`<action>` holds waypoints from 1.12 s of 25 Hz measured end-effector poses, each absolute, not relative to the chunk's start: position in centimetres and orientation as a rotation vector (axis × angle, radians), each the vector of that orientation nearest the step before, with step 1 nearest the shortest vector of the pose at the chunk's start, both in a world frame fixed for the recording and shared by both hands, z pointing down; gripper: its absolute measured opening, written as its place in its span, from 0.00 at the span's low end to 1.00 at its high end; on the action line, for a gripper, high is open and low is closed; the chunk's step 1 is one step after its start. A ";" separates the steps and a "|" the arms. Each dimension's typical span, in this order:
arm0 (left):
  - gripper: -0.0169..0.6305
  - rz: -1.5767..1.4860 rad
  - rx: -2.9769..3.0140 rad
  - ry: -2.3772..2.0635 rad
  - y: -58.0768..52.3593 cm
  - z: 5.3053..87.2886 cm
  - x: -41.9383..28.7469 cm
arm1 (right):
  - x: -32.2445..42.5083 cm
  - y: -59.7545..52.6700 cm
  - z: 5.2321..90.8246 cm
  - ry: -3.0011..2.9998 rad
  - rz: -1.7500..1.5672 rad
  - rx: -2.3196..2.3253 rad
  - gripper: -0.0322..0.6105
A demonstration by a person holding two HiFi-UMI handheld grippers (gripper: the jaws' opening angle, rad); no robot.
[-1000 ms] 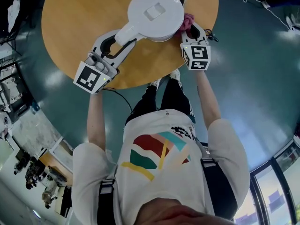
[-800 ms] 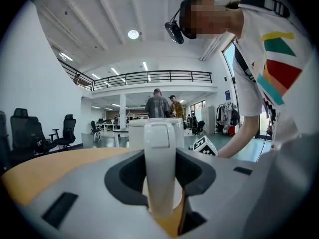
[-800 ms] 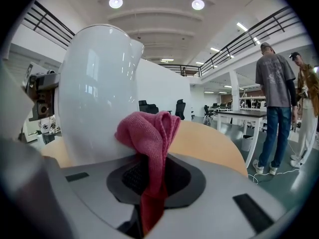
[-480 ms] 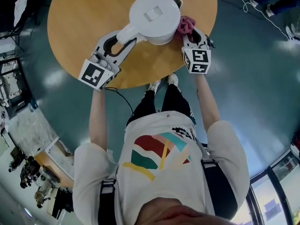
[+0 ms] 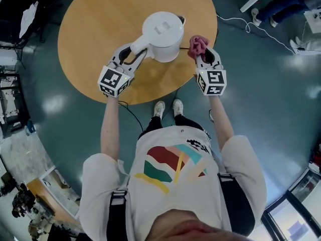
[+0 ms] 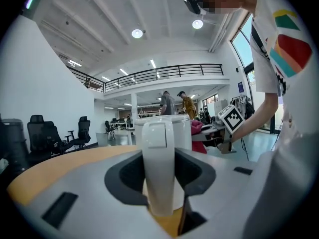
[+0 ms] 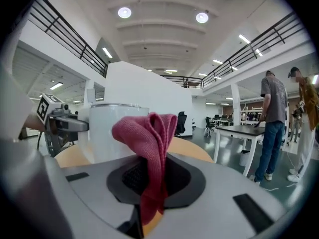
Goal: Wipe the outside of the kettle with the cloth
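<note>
Bright ceiling lamps (image 7: pixel 124 12), fisheye-warped edges, dark corners

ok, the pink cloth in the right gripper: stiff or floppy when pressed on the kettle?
Probably floppy: the cloth folds over itself above the right gripper and sags to one side. Likely light and not slippery: it looks knitted, and the shut jaws hold it by one thin fold. It should mould to the kettle rather than shove it.
</note>
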State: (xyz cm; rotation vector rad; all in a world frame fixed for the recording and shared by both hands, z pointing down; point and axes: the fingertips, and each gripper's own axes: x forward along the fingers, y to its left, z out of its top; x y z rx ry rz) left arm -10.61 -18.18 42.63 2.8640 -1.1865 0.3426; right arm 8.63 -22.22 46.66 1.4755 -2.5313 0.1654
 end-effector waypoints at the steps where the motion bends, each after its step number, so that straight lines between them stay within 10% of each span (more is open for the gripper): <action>1: 0.31 0.341 2.861 -1.190 -18.2 42.5 -10.6 | 8.3 -22.1 45.8 -2.541 0.134 1.452 0.12; 28: 0.31 0.426 2.599 -1.559 -19.4 42.5 -11.4 | 9.9 -19.9 39.3 -2.545 -0.011 1.355 0.12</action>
